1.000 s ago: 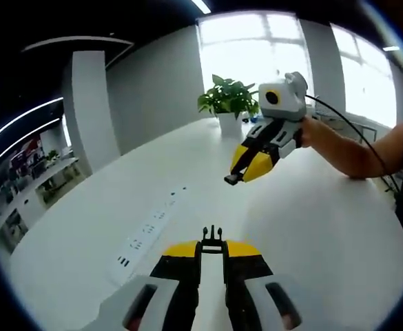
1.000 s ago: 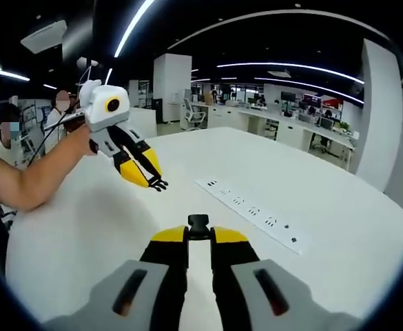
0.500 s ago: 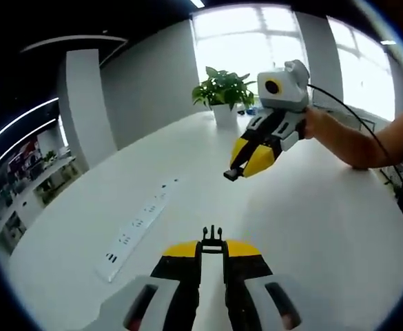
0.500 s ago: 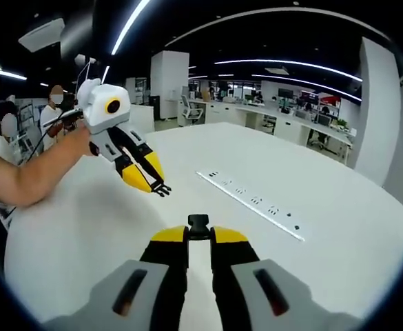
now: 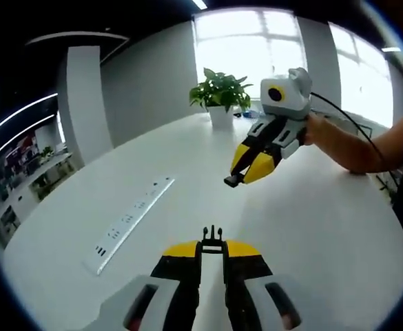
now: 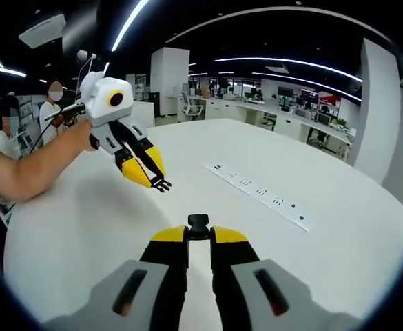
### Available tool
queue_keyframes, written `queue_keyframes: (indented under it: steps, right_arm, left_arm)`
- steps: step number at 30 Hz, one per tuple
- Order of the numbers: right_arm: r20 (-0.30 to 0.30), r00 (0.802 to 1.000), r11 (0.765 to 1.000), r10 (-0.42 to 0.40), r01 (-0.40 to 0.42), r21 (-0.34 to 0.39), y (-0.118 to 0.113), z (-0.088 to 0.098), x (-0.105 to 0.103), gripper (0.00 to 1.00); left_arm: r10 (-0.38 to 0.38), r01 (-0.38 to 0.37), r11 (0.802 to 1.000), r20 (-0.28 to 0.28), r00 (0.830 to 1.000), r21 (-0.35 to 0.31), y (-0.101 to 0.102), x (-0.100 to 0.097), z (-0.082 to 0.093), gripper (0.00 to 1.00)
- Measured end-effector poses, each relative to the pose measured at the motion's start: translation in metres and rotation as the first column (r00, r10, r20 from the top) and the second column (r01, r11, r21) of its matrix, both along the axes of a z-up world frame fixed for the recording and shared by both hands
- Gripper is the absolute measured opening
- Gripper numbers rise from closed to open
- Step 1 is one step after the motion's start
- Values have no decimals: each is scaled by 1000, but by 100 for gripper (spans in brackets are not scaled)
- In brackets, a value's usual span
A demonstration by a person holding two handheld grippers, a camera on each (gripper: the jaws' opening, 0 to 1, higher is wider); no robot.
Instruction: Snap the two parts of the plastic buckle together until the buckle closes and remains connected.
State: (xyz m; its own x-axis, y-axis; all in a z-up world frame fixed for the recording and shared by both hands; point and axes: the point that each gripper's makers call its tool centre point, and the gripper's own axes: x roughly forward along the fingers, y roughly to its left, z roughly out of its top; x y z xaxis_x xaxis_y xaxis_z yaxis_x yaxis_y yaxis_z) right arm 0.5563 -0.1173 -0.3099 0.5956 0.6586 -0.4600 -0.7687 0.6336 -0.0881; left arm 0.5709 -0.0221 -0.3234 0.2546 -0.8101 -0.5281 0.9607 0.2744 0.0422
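Left gripper [image 5: 212, 243]: clamped on the pronged buckle half [image 5: 212, 236], above the worktop [image 5: 311, 227].
Right gripper [image 6: 198, 231]: pinching the socket half [image 6: 198, 222].
Progress: halves well apart, facing; mating and snapping remain.

Each claw [image 5: 212, 254] has black jaws with yellow tips, grey housing, and a black cable.
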Motion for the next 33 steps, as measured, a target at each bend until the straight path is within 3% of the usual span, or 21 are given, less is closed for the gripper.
queue_keyframes:
  steps: [33]
  right_arm:
    - [-29,999,999,36,-36,-20,6,-17,-33,11]
  left_arm:
    - [-11,11,1000,-27,1000,19,12,-44,-20,10]
